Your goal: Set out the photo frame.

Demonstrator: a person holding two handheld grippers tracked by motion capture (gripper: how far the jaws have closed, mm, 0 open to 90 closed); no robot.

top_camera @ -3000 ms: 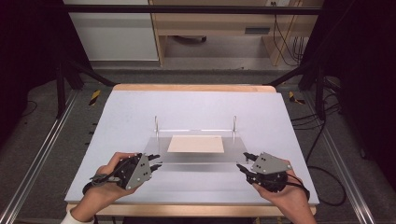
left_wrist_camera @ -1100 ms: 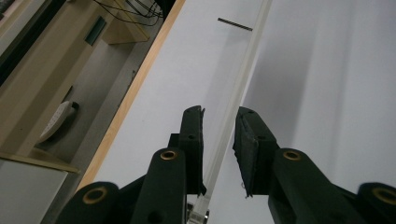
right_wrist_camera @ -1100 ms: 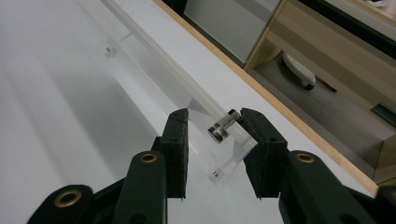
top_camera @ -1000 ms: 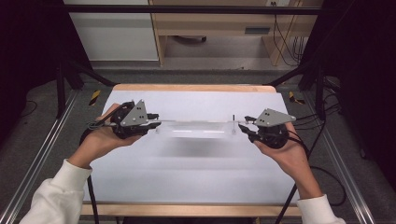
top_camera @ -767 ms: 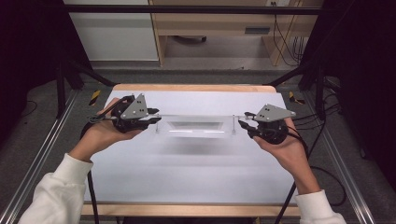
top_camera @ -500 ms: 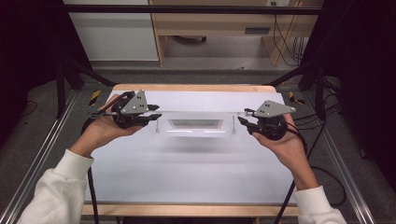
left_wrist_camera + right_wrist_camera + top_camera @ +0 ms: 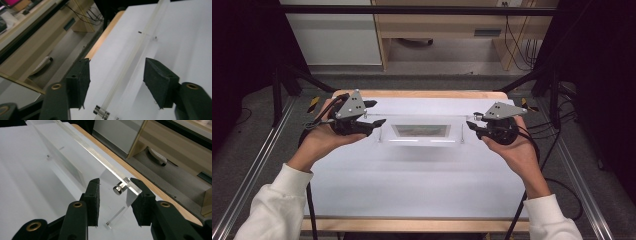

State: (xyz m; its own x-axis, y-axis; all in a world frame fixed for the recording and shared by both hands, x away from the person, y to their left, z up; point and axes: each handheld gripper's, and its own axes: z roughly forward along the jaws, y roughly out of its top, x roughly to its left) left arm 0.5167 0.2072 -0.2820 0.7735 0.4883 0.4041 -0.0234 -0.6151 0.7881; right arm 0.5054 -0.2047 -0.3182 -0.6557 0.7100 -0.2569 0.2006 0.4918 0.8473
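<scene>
The clear acrylic frame (image 7: 421,131) stands near the surface's far edge. The left gripper (image 7: 371,114) has just been opening, its jaws off the frame; the right gripper (image 7: 472,121) has its jaws loosely around the frame's end, and I think it must release next.

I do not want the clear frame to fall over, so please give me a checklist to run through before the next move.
1. Left hand-held gripper released: ok. Its jaws have just been opening, and the clear frame runs between the pads untouched.
2. Right hand-held gripper clear of the frame: not ok. The frame's corner sits between the jaws, with a gap at one pad.
3. Frame standing upright on the table: ok in the high view.
4. Frame steady without support: cannot tell.
5. Picture insert in place: ok.
</scene>
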